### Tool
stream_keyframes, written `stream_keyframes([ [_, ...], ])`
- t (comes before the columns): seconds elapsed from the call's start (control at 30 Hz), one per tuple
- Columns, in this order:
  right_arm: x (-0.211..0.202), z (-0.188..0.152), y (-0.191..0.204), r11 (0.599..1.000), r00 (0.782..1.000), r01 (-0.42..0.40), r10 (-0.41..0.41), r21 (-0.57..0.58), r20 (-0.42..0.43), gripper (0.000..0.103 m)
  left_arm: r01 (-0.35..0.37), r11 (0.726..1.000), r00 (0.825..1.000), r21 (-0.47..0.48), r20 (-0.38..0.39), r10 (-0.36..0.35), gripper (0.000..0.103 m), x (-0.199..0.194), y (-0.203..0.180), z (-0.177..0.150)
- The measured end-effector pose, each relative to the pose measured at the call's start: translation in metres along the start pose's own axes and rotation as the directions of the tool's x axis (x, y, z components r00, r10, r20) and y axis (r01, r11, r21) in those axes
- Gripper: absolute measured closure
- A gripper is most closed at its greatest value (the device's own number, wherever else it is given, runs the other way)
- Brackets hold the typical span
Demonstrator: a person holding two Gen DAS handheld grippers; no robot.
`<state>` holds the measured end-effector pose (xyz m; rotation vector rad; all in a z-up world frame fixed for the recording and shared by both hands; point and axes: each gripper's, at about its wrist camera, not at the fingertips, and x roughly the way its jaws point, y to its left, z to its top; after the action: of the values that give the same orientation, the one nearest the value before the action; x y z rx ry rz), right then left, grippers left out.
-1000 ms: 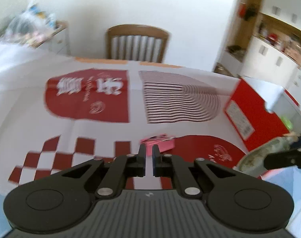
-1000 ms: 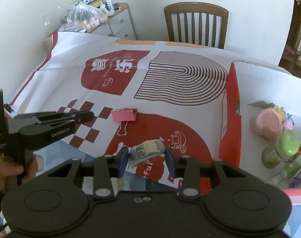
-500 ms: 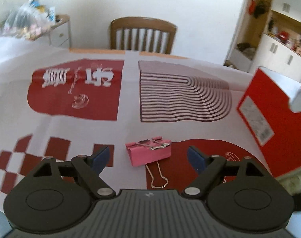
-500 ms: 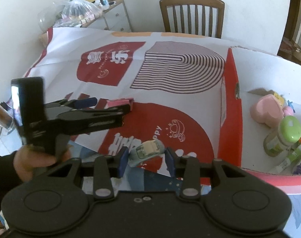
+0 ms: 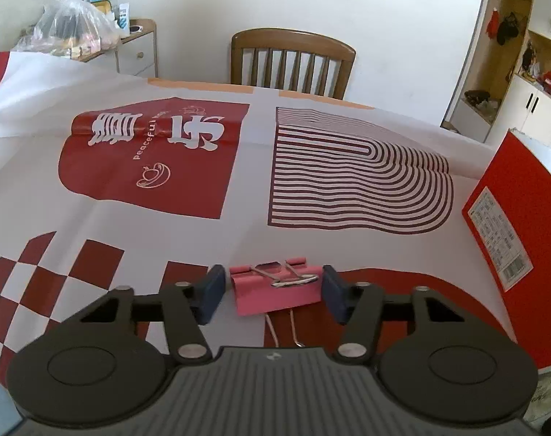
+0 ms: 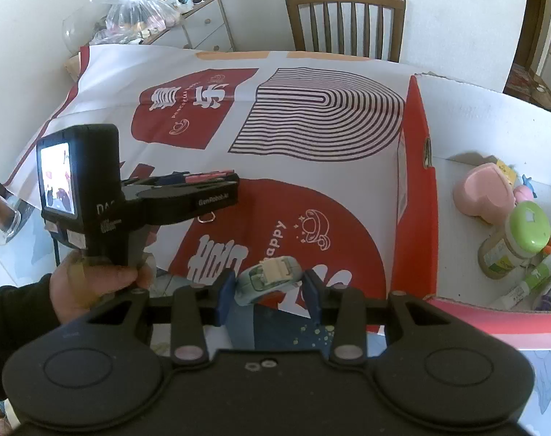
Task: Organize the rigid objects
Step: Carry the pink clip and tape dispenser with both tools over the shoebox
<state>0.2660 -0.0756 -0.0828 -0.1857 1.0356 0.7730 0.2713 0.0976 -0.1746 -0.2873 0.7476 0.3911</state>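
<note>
Left wrist view: the left hand-held gripper [image 5: 273,296] is partly open, with the pink binder clip [image 5: 275,290] lying between its blue pads [image 5: 212,292]. A narrow gap shows at the left pad; on the right the clip's edge sits just beside the pad, and I cannot tell whether it touches. The clip rests on the surface [image 5: 246,225], covered by a red-and-white printed cloth, one wire handle folded across its top and the other trailing toward 6 o'clock. A red box [image 5: 511,239] stands at 3 o'clock of the clip, clear of the fingers. A wooden chair [image 5: 292,60] is at 12 o'clock past the far edge, a plastic bag [image 5: 70,23] of items on a small cabinet at 10 o'clock. Half a second ago the jaws stood much wider and the clip lay ahead of the tips; they have just been closing, and the clip is now flanked by the pads.

Right wrist view: the right hand-held gripper [image 6: 266,287] is clamped on a pale blue toy car [image 6: 270,278], held above the near edge of the surface; its grip is unchanged from earlier. The left hand [image 6: 93,287] with its device is at 9 o'clock, lower and closer to the cloth than before. The red box opens at 3 o'clock, holding a pink heart-shaped container [image 6: 484,190] and a green-lidded jar [image 6: 515,239].
</note>
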Motion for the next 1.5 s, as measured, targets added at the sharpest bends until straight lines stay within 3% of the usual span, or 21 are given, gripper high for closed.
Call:
stream_keyframes([
  [0.3, -0.011, 0.000, -0.004, 1.000, 0.999, -0.014, 0.014, -0.005, 0.029, 0.064, -0.011, 1.000, 1.000, 0.000, -0.015, 0.011, 0.052, -0.018, 0.000, 0.005],
  [0.7, -0.057, 0.003, -0.030, 0.996, 0.988, -0.078, 0.083, -0.042, 0.129, 0.064, 0.006, 1.000, 1.000, 0.006, 0.010, -0.006, 0.052, -0.089, -0.030, 0.027],
  [1.1, -0.114, 0.002, -0.097, 0.997, 0.966, -0.069, 0.078, -0.045, 0.245, 0.064, 0.081, 0.993, 0.995, 0.083, 0.044, -0.084, 0.052, -0.134, -0.119, 0.045],
  [1.5, -0.138, -0.011, -0.192, 0.999, 0.958, 0.018, -0.030, 0.044, 0.286, 0.064, 0.172, 0.966, 0.985, 0.193, -0.066, -0.162, 0.052, -0.104, -0.222, 0.047],
])
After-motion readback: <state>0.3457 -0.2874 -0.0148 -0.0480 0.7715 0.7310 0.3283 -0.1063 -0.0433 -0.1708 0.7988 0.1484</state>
